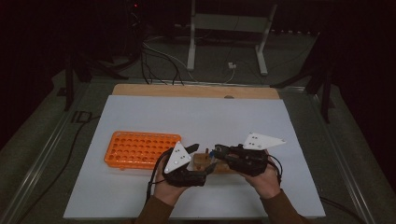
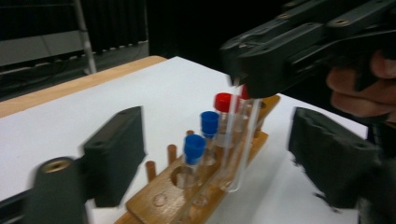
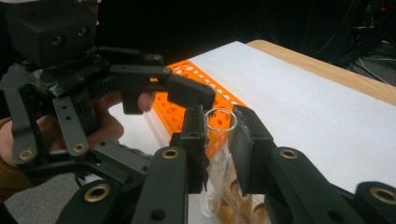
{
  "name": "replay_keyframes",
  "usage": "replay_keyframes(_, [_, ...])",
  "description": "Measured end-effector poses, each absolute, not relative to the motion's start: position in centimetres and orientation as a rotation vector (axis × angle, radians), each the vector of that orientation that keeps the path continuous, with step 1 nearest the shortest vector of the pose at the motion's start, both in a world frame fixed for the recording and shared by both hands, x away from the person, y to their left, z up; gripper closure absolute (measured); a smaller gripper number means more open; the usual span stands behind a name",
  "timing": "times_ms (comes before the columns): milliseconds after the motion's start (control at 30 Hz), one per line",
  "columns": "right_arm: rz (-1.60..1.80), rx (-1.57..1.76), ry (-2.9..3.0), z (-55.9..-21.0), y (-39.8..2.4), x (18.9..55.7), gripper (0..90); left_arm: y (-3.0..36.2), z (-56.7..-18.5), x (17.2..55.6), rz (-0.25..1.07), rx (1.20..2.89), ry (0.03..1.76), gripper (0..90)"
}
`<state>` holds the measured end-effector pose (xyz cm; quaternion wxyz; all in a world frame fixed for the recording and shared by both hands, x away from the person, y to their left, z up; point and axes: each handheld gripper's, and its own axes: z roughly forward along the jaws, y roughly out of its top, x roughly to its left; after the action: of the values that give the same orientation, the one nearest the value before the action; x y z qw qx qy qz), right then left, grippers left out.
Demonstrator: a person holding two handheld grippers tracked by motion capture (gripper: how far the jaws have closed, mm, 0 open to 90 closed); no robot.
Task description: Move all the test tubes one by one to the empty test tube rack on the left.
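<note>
Tubes first: the left gripper view shows three capped ones standing in the wooden rack (image 2: 196,186), two with blue caps (image 2: 194,148) and one with a red cap (image 2: 224,101), and one clear tube (image 3: 217,158) without a cap held by the right gripper (image 3: 219,140). A row of short wooden pegs (image 2: 172,153) runs along the rack's far edge; how many holes the rack has cannot be told.

One orange tray (image 1: 140,149) of many round holes lies on the white bench (image 1: 196,116), left of the wooden rack (image 1: 205,161) in the high view. Two grippers meet over the rack, one in each hand.

The right gripper's fingers (image 3: 247,144) are narrow, pressed on either side of the open tube just below its rim. That tube's long axis is near upright, mouth up, rounded bottom down at the rack; in the left gripper view it leans a little, its lower end among the rack's holes, beside the red-capped tube. Whether its tip sits inside a hole cannot be told.

The left gripper (image 2: 219,154) is partly open, its fingers (image 2: 116,154) standing apart on either side of the rack and the tubes, touching none of them. In the high view the left gripper (image 1: 189,170) sits just left of the right gripper (image 1: 219,154), near the bench's front edge.
</note>
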<state>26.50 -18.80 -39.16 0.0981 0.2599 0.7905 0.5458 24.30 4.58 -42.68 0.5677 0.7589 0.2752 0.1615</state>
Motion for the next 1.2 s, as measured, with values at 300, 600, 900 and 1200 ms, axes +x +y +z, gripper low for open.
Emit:
replay_keyframes(300, [1.612, 0.731, 2.371, -39.2, -17.4, 26.3, 76.0, 4.4, -42.9, 24.4, 0.331, 1.815, 0.616, 63.0])
replay_keyframes(600, [1.620, 0.708, 2.383, -39.4, -17.2, 26.3, 69.1, 4.4, -43.0, 24.4, 0.346, 1.842, 0.588, 75.2])
replay_keyframes(900, [1.615, 0.777, 2.289, -39.2, -18.9, 26.5, 28.6, 5.7, -43.1, 24.8, 0.373, 1.813, 0.649, 75.2])
replay_keyframes(1200, [1.555, 0.913, 2.162, -40.4, -22.6, 26.7, 1.0, 8.3, -43.0, 25.1, 0.416, 1.768, 0.718, 75.2])
